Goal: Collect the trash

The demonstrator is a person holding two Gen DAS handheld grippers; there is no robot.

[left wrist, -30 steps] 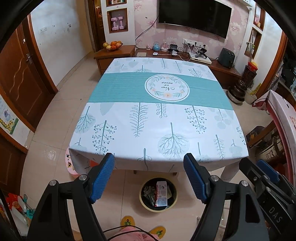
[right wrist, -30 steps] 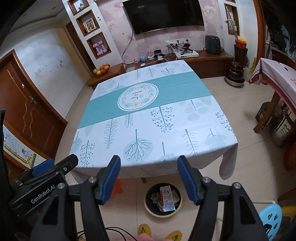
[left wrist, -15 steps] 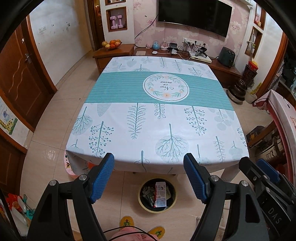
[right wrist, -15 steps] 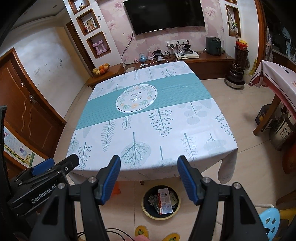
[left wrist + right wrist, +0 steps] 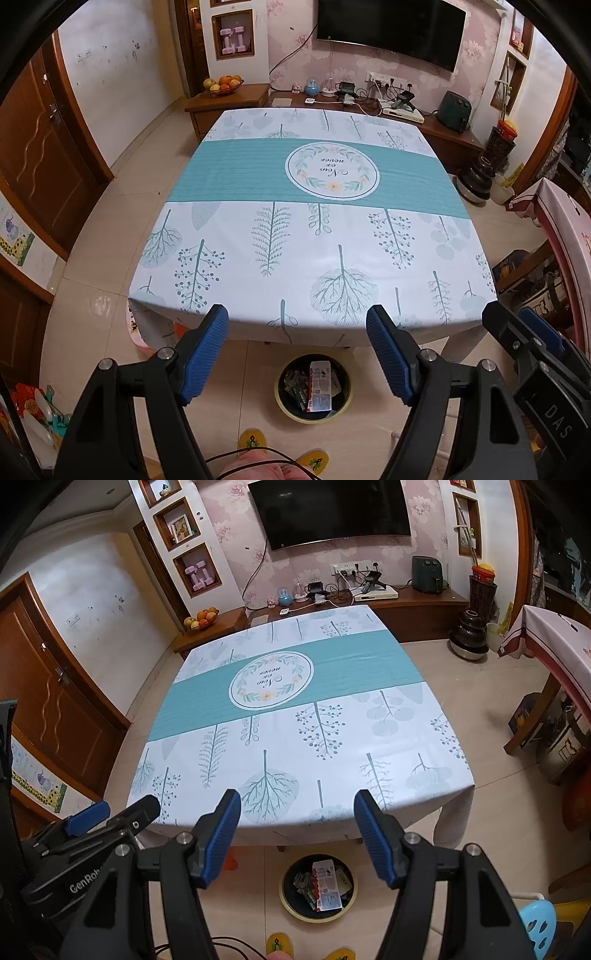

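The left gripper (image 5: 297, 350) is spread wide and holds nothing, hanging above the floor just off the near edge of the table (image 5: 314, 229). The right gripper (image 5: 297, 830) is spread the same way, beside it and also bare. On the floor below, just past the table's near edge, stands a round bin (image 5: 313, 387) with a yellow rim. Inside it lie the trash pieces: a white and red carton (image 5: 327, 884) on top of darker wrappers (image 5: 304, 882). A leaf-print cloth (image 5: 295, 738) covers the table.
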